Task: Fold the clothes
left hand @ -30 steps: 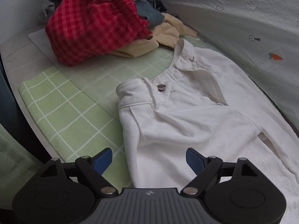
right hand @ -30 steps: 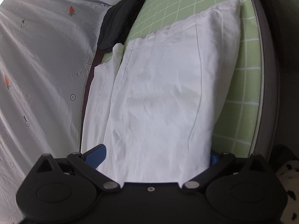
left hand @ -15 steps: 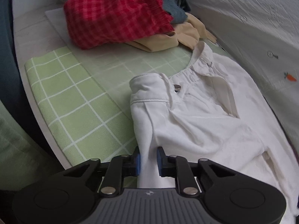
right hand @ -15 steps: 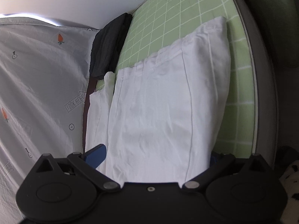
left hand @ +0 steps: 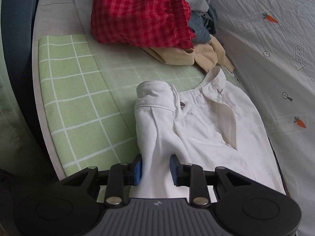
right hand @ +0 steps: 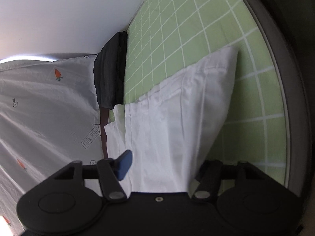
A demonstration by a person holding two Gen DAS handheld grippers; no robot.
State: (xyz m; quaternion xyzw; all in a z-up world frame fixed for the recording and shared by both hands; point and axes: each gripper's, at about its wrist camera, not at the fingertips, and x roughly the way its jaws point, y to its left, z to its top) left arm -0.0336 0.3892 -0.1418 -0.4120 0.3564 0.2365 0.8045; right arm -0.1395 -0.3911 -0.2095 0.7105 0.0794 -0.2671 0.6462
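Green checked bench cover [left hand: 78, 106] carries everything. Left gripper [left hand: 155, 167] has a raised fold of the white trousers [left hand: 196, 137] between its blue pads, jaws opening. Right gripper [right hand: 163, 167] straddles a trouser leg, jaws closing, cloth between them; its right pad is hidden. Trousers lie lengthwise along the bench's far edge against a carrot-print sheet [left hand: 275, 68], waistband toward the clothes pile [left hand: 141, 13], hems toward a black garment [right hand: 110, 74].
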